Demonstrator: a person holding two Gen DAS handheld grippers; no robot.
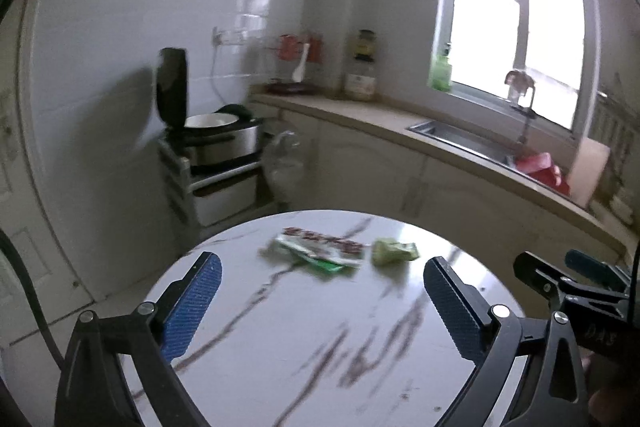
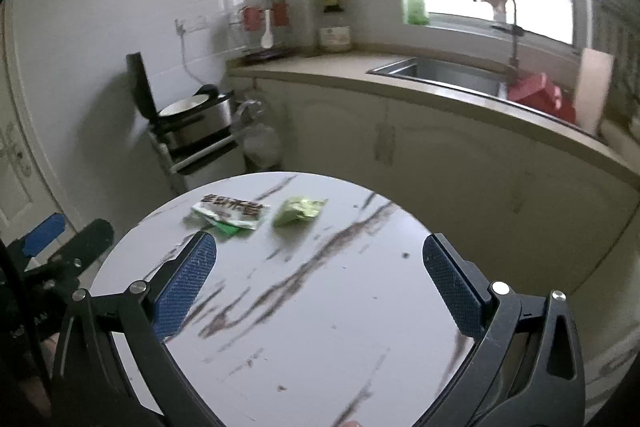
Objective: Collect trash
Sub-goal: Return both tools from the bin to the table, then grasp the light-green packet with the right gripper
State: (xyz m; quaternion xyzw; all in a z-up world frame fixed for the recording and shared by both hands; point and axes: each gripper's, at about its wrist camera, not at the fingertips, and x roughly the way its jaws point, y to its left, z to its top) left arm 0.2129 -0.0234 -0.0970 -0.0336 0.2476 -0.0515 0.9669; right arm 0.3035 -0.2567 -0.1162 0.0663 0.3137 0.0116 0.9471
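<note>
A: Trash first. Where does it lie, and how does it point?

B: Two pieces on the round marble table [image 1: 304, 339], on the far half of the top. The flat white wrapper [image 1: 320, 247] with dark print and a green end lies with its long axis running roughly across the left wrist view, slightly tilted down to the right. In the right wrist view the same wrapper [image 2: 230, 213] sits left of the crumpled green packet [image 2: 298, 211].

A: And the green one?

B: The packet [image 1: 394, 251] lies just beside the wrapper's right end. Touching or apart, can't tell: motion blur. It is bunched up; its longer side runs across the frame, like the wrapper's.

A: Claws?

B: Left gripper [image 1: 322, 295] jaws spread wide, nothing between the blue pads [image 1: 192, 311], only bare tabletop. It hangs above the table, short of the trash. Right gripper [image 2: 320, 279] likewise: jaws wide apart, pads [image 2: 182, 287] empty, touching nothing, above the tabletop, with both pieces ahead of it.

A: Do they see each other?

B: Yes. The right one shows at the right edge of the left view, and the left one at the left edge of the right view.
</note>
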